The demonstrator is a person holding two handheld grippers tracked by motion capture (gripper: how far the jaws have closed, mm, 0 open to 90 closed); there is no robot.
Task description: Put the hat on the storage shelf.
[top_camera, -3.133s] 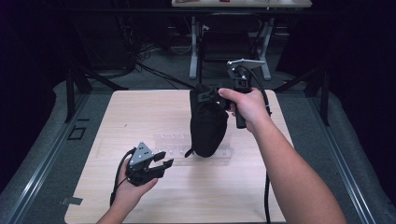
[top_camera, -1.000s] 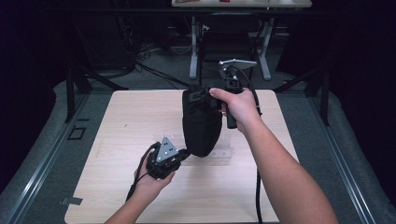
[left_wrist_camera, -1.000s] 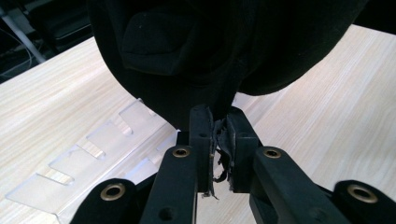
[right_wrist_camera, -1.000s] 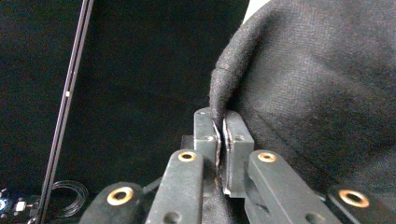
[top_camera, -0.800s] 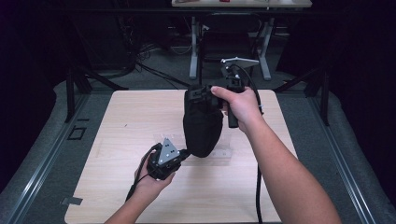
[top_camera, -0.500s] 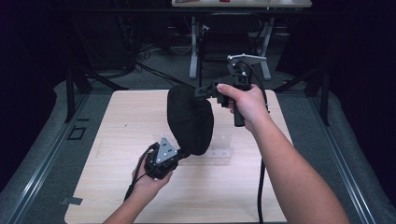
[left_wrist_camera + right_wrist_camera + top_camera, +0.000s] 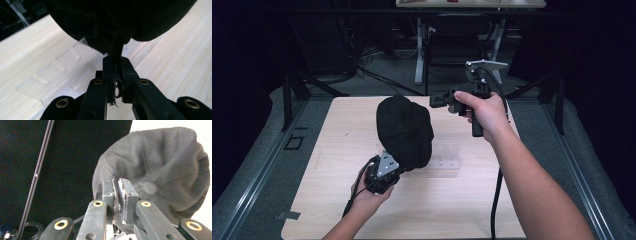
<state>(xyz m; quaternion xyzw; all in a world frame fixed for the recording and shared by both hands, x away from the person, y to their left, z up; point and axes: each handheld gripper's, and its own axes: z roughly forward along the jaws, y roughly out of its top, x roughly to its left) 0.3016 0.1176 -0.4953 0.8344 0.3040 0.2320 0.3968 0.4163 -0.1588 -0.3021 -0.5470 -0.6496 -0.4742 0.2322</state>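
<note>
A black fabric cap point(image 7: 404, 131) hangs over the middle of the table, its round crown turned toward the high camera. My left gripper point(image 7: 397, 167) is under it, and in the left gripper view the jaws point(image 7: 116, 72) are shut on a fold of the cap's point(image 7: 117, 22) lower edge. My right gripper point(image 7: 434, 102) is at the cap's upper right. In the right gripper view its jaws point(image 7: 120, 187) are pressed together with a sliver of grey-black cloth between them, and the cap point(image 7: 155, 170) bulges beyond.
A clear acrylic stand point(image 7: 447, 157) with notches lies flat on the wooden table point(image 7: 337, 130) just right of the cap; it appears as point(image 7: 57, 72) below the cloth. Dark floor, table legs and cables surround the table's far edge.
The left gripper moved in under the cap and shut on its lower edge. The right gripper lifted and swung right, turning the cap from hanging long to round-side up.
</note>
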